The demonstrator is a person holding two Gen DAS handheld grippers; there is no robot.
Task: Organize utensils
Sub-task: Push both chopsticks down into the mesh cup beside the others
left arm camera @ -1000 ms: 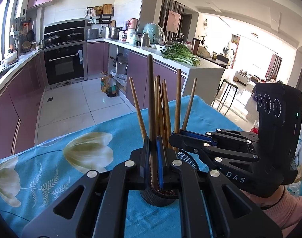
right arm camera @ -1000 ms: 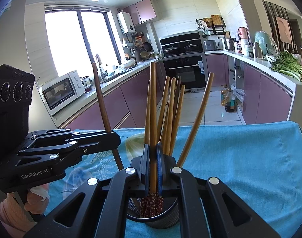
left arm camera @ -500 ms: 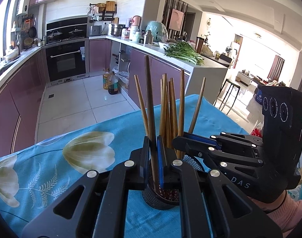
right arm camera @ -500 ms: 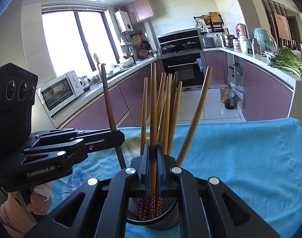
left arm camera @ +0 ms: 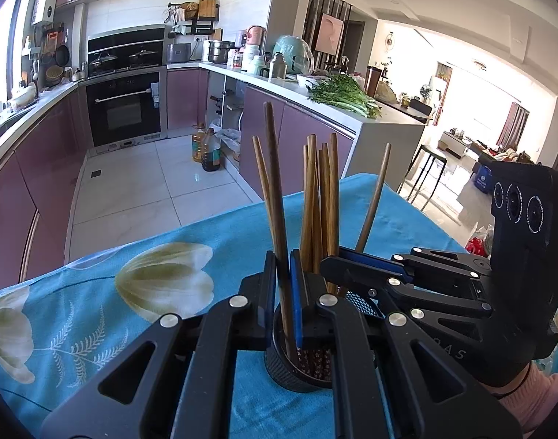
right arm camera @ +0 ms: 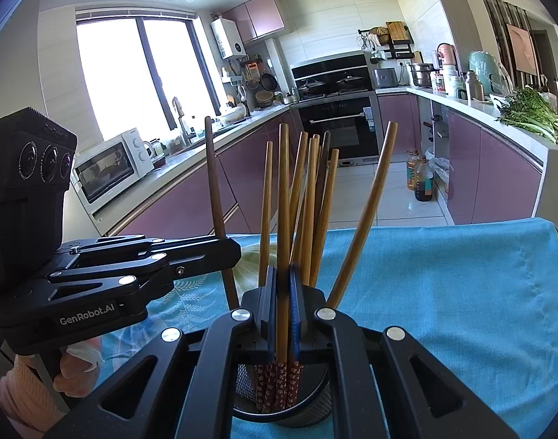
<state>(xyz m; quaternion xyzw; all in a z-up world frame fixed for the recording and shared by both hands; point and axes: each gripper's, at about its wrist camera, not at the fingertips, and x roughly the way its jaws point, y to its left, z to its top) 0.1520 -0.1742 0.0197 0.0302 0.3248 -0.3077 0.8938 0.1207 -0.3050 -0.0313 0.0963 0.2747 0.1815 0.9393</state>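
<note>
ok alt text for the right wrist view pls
The right gripper is shut on one wooden chopstick standing in a black mesh holder of chopsticks on a blue tablecloth. The left gripper holds another chopstick; a kitchen lies behind.

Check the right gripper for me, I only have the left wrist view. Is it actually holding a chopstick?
Observer: Yes. The right wrist view shows the right gripper shut on a light chopstick, with its patterned lower end inside the black holder.
Operator: Does my chopstick touch the bunch up top?
Observer: No. The dark chopstick in the left gripper leans away to the left, with a clear gap to the others.
Operator: Anything off to that side?
Observer: A white microwave on the counter below the window.
</note>
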